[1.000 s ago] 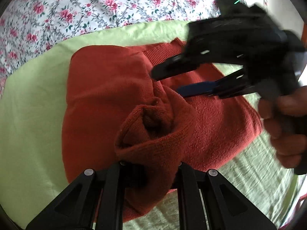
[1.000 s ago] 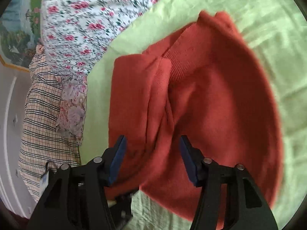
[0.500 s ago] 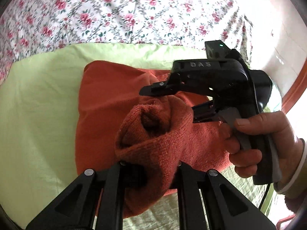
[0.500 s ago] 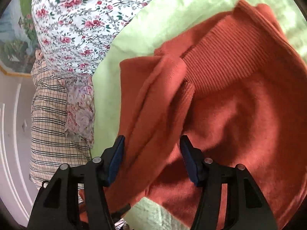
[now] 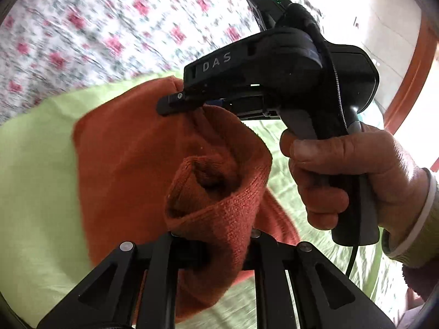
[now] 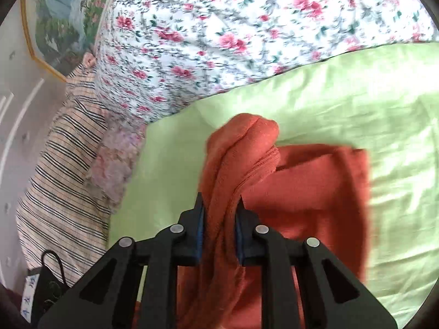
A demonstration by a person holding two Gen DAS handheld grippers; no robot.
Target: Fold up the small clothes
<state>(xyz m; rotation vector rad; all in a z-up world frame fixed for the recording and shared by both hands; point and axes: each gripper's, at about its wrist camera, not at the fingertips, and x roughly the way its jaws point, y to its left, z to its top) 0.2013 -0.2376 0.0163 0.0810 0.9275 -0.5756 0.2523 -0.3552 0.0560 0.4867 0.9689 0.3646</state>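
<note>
Left tool (image 5: 211,242): clenched on a bunched fold of the orange knit sweater (image 5: 126,164), holding that end up off the bed.
Right tool (image 6: 219,227): clamped on another gathered edge of the sweater, blue pads (image 6: 200,227) pressing the fabric from both sides; in the left wrist view it shows gripping the far edge of the cloth, with the right hand (image 5: 354,175) around its handle.
Sweater position: partly lifted between the two tools, the rest draped on the green sheet (image 6: 329,98) of the bed, near the floral duvet (image 6: 219,27).
Done so far: one end seems already turned in, since layers overlap in the right wrist view; exact fold count cannot be told.
Left to do: probably carrying the held edge across and laying it flat over the rest, then letting go and smoothing.
Progress judgement: mid-fold, not finished, as the garment is bunched and hanging, not a neat stack.
</note>
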